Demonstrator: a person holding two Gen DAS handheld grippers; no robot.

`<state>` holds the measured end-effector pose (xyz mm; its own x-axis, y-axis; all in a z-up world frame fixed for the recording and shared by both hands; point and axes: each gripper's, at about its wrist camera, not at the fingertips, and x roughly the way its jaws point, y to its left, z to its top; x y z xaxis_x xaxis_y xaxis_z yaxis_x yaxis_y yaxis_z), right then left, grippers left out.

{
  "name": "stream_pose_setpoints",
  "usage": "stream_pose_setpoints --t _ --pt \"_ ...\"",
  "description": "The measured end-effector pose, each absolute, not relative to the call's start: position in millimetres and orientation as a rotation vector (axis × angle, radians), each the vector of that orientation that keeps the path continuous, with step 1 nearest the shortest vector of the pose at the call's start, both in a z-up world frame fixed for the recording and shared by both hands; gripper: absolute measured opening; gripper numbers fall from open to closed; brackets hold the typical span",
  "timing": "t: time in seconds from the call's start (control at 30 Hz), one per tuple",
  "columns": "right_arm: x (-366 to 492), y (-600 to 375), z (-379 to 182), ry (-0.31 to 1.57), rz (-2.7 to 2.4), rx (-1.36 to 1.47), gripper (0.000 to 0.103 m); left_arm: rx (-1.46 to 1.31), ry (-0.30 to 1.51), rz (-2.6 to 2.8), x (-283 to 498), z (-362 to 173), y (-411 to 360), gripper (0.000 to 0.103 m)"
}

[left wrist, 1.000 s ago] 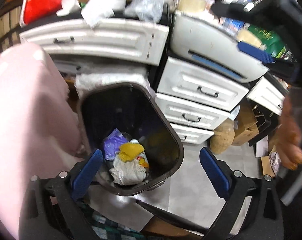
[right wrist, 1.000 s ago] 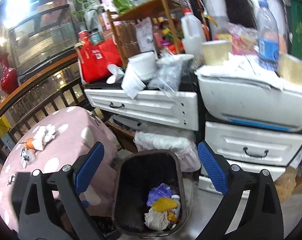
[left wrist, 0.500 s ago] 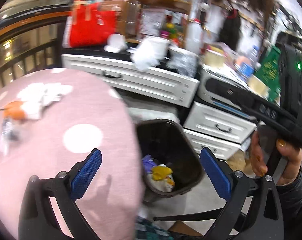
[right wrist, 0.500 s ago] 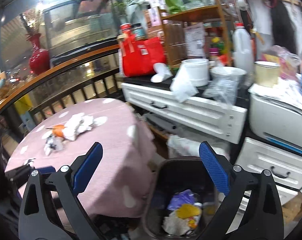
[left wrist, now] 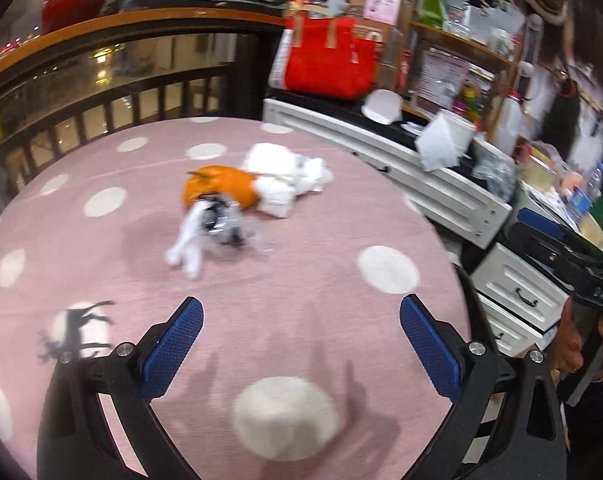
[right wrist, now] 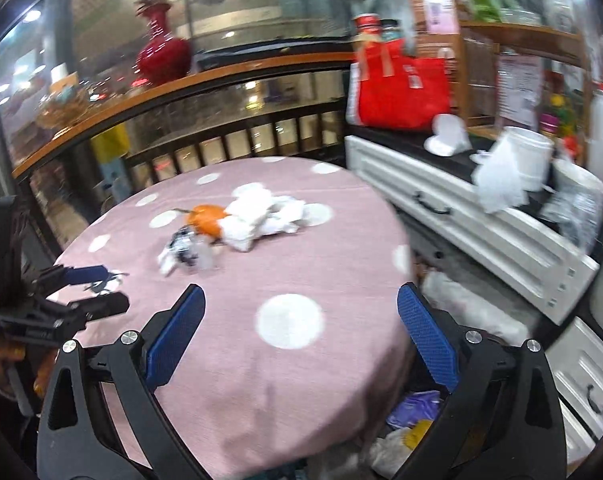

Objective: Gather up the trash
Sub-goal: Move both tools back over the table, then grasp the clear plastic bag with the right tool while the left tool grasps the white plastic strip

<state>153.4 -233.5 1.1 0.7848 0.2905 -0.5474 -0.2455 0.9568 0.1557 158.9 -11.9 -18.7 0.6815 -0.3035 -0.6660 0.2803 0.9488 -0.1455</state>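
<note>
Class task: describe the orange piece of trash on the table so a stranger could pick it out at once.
Find the round table with the pink, white-dotted cloth. Near its middle lies a small heap of trash. The orange piece sits between crumpled white tissues and a clear wrapper: the only brightly coloured thing there.

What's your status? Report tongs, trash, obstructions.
Left tongs open, empty, over pink table. Right tongs open, empty. Trash pile on the table ahead: orange piece, white tissues, clear wrapper. Nothing between tongs and pile.

A cluttered shop or café corner on an indoor balcony. A round table with a pink polka-dot cloth (left wrist: 301, 280) stands by a wooden railing (right wrist: 221, 92), beside white drawer units (right wrist: 481, 224) piled with containers, a red bag (left wrist: 329, 56) and shelves of goods.
</note>
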Motion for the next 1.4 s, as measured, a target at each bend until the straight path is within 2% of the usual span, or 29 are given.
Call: stream_pose_setpoints --t 0.2,0.4,0.87,1.1,1.13,1.4 --pt "178.0 -189.8 -6.3 0.643 0.38 0.037 0.095 -0.128 0.795 -0.247 176.7 -29.6 47.1 0.096" --pt "206.5 -162.5 -15.0 0.703 0.462 0.06 0.094 -0.15 0.819 -0.231 190.0 -34.2 64.3 0.092" --pt "289.7 -56.7 -55.2 0.835 0.58 -0.089 0.07 -0.171 0.851 -0.202 198.7 -43.9 90.5 0.092" --pt "304.1 -45.7 -63.4 0.848 0.579 -0.118 0.041 -0.148 0.866 -0.205 206.9 -47.7 92.8 0.092" --pt "302.4 -48.0 -61.0 0.844 0.582 -0.112 0.035 -0.15 0.87 -0.207 209.1 -49.0 93.4 0.092" --pt "273.7 -78.2 -42.1 0.804 0.596 -0.067 0.033 -0.175 0.876 -0.228 228.4 -48.2 89.5 0.092"
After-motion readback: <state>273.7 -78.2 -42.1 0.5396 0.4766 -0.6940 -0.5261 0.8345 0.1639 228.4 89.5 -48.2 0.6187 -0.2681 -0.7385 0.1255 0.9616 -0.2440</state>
